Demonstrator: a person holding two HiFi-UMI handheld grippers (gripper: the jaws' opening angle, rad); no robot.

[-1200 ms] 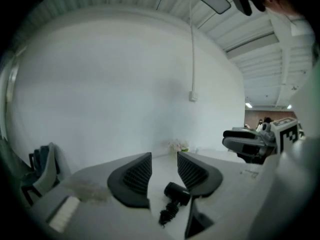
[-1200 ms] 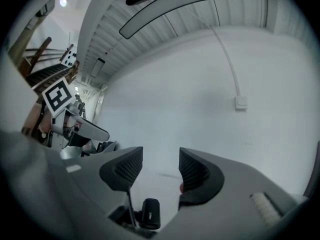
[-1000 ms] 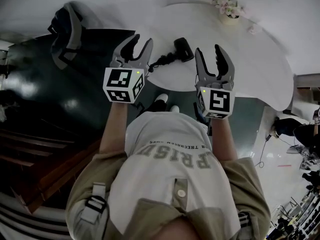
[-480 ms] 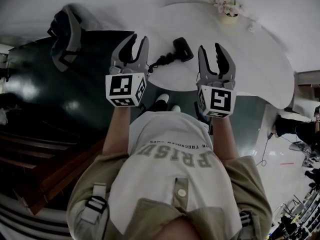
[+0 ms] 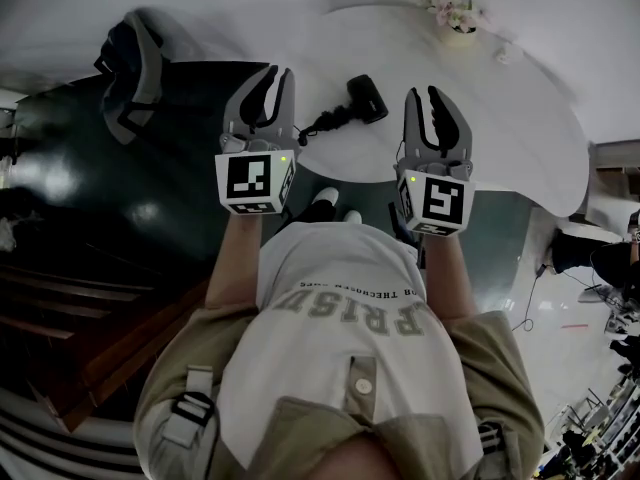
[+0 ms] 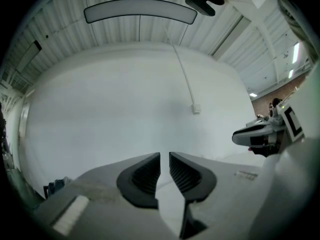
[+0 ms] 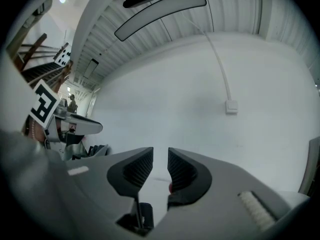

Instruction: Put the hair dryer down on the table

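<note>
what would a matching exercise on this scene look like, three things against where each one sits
Things
1. black hair dryer
2. small pot of pink flowers
3. dark grey bag

Places
A. off the white table, away to its left
B. lying on the table, near the person's edge
C. standing at the table's far edge

Pairs: 1-B; 2-C; 3-A

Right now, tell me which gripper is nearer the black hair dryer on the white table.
Right, narrowly. The right gripper flanks the head of the black hair dryer; the left gripper is past its handle, by the cord. Both are empty, jaws closing.
</note>
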